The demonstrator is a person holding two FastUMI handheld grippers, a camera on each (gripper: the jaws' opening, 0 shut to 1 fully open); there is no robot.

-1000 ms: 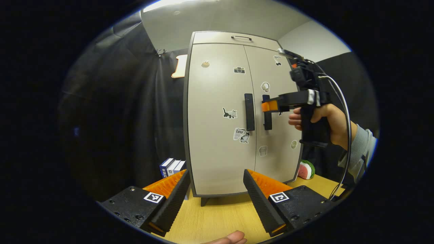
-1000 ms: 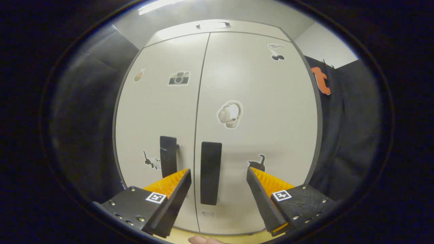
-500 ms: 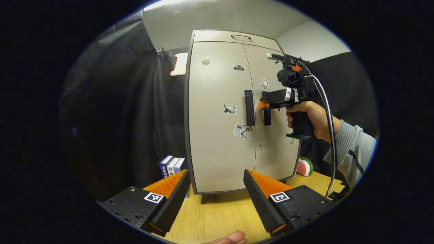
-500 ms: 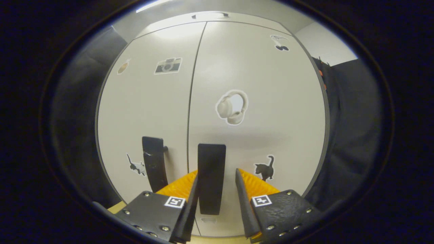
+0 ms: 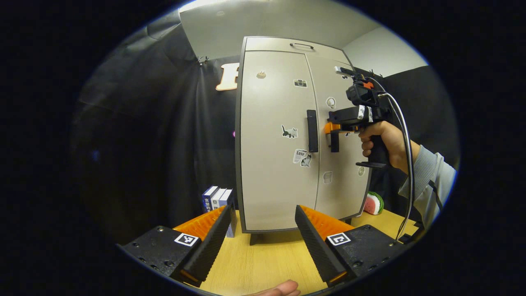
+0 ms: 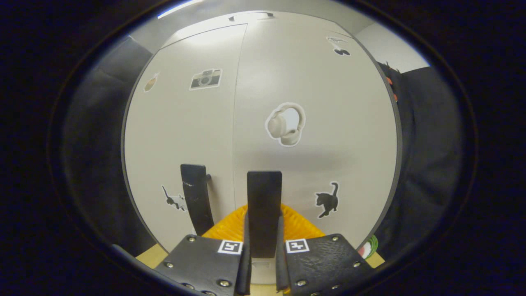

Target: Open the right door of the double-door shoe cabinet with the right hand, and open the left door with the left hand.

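The shoe cabinet (image 5: 279,164) stands on the desk (image 5: 263,263), both doors apparently shut. The right gripper (image 6: 262,250) is clamped on the right door handle (image 6: 264,213), near the centre seam; the pull is not yet made. The left gripper (image 5: 263,238) hangs spread wide, well short of the left door handle (image 5: 312,130). Both openings remain.

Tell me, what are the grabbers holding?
The right gripper pinches the right door handle near its lower part. The left gripper holds nothing.
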